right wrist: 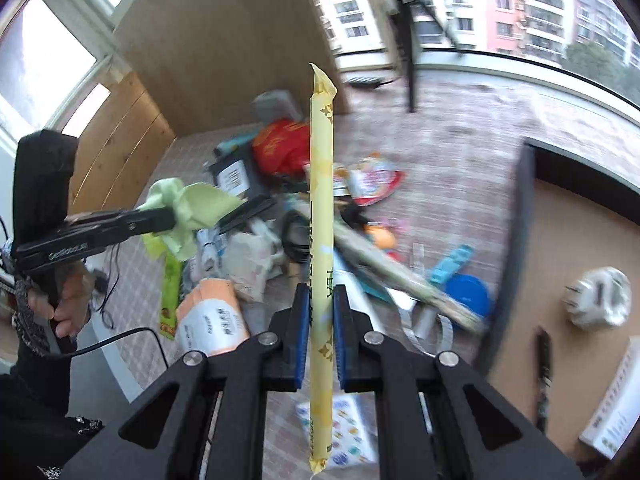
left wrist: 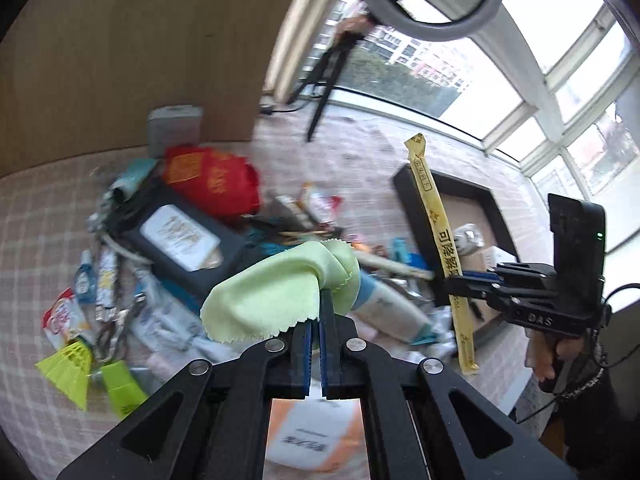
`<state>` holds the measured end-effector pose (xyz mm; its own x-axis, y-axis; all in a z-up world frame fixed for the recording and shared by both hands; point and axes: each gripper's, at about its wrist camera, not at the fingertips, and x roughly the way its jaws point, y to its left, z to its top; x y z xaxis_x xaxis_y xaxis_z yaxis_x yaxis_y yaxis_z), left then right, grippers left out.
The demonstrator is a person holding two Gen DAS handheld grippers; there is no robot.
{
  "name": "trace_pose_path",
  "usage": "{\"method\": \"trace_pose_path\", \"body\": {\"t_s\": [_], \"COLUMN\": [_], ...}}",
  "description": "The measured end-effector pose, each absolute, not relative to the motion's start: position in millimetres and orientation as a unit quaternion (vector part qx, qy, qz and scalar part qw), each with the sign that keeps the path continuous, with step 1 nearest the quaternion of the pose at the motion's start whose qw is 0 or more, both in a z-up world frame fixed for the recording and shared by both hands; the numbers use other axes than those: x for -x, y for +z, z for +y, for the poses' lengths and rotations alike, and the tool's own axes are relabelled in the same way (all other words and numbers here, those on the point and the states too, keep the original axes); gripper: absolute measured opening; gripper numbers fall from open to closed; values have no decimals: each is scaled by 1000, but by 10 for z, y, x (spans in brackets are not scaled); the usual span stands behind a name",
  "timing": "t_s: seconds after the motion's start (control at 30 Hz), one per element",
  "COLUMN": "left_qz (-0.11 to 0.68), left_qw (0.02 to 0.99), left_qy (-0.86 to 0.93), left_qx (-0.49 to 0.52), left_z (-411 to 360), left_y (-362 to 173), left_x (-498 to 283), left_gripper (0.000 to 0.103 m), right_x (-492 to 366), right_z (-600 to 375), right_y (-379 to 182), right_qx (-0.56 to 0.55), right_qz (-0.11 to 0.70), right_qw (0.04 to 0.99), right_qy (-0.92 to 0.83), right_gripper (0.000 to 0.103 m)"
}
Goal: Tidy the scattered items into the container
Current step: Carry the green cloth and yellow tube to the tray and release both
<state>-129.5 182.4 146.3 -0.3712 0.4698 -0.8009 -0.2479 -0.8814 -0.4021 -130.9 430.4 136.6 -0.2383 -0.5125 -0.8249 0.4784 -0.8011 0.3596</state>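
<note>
My left gripper [left wrist: 323, 300] is shut on a light green cloth [left wrist: 276, 296], held above the pile; the cloth also shows in the right wrist view [right wrist: 188, 208]. My right gripper [right wrist: 322, 300] is shut on a long yellow sachet stick [right wrist: 322, 216], held upright; the stick also shows in the left wrist view [left wrist: 440, 240]. A pile of scattered items [left wrist: 180, 248] lies on the checked surface. The dark-rimmed box container [right wrist: 560, 240] lies to the right, holding a white wad [right wrist: 598, 296], a black pen [right wrist: 543, 376] and a white box [right wrist: 616, 408].
In the pile are a red bag [left wrist: 216, 180], a dark blue case [left wrist: 180, 240], yellow-green shuttlecocks [left wrist: 76, 368], an orange-white pack [right wrist: 212, 316] and a blue lid [right wrist: 468, 294]. A wooden panel [left wrist: 140, 48] stands behind. Windows and a tripod [left wrist: 328, 72] are beyond.
</note>
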Motion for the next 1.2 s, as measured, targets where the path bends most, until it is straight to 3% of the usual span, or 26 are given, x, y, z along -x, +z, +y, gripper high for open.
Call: {"method": "trace_pose_path", "body": {"t_s": [0.37,0.6,0.63,0.67,0.7,0.73,0.93,1.2], "left_qz": [-65,-26,-28,-22,-15,-16,-6,-23], "left_qw": [368,424,427,421,414,410,399,352], "left_qy": [777,761,763,764,768,773,778,790], "left_qx": [506,490,484,488,489,483,486,501], "left_z": [3430,4380,4469,4564,4623,4650,4577,3911], "left_y": [1666,1783,1803,1807,1812,1822,1787,1671], "left_x": [1301,1201,1211,1230,1252,1262,1253,1242], "left_gripper": [2,5,23,40,68,72,70,66], "right_x": [1308,1462,1491,1497,1501,1500,1492,1524], "right_z": [5925,6523,6555,6594,6632,6660,6620,6085], "right_y": [1642,1594,1593,1605,1613,1632,1731,1723], "right_qx": [-502,-500,-495,-489,-490,-485,-461,-462], "right_qz": [-68,-97,-100,-101,-101,-102,-101,-73], "right_qw": [129,64,58,47,32,21,35,105], "right_qy": [-852,-858,-861,-865,-865,-869,-881,-877], "right_gripper": [11,11,12,24,36,55,58,58]}}
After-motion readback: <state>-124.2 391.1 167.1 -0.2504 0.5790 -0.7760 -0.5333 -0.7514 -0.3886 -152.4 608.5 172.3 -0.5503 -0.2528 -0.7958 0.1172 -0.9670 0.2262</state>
